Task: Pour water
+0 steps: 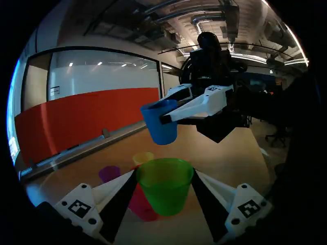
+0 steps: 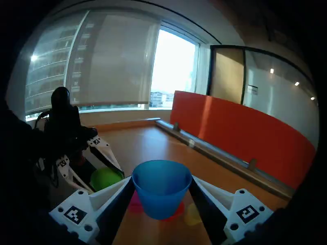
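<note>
**Mia:** Where are the cups?

**Ben:** The left gripper has its two fingers pressed on the green cup, one on each side. The right gripper squeezes the blue cup the same way. In the left gripper view the blue cup hangs in the air at twelve o'clock from the green one. They are close but not touching.

**Mia:** Are they heavy?

**Ben:** I think they are light, thin plastic. They look smooth, so they could slip, and a hard squeeze might bend them. Holding the sides near the top seems best.

**Mia:** Is there water inside?

**Ben:** I can't tell. On the table, a pink cup stands at eight o'clock from the green one, a purple cup at ten and a yellow cup at eleven.
</note>
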A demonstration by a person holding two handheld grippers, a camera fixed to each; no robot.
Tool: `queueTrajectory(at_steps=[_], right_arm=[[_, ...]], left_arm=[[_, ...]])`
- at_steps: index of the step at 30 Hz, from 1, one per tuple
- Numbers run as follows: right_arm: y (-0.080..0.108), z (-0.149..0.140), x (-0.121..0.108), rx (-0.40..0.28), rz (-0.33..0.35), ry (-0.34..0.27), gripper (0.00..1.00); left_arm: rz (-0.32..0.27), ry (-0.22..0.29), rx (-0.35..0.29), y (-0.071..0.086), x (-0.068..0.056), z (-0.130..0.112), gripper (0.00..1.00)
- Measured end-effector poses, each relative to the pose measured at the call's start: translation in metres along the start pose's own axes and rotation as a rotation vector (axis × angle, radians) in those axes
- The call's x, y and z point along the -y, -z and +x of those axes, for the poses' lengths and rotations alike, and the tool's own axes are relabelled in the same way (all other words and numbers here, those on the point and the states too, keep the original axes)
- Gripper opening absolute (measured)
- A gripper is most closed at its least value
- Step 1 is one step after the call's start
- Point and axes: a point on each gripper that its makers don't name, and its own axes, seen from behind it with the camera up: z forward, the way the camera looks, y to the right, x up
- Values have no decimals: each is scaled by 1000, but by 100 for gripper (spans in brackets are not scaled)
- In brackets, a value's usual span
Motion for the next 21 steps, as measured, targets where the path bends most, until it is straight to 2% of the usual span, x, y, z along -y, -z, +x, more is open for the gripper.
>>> queueTrajectory(at_steps=[12,21], right_arm=[[-6,-43,9,81,48,3,91],[-11,-72,15,133,77,-9,92]], left_arm=[[-18,-31,87,2,-3,-31,90],[-29,-30,151,3,-1,-52,90]])
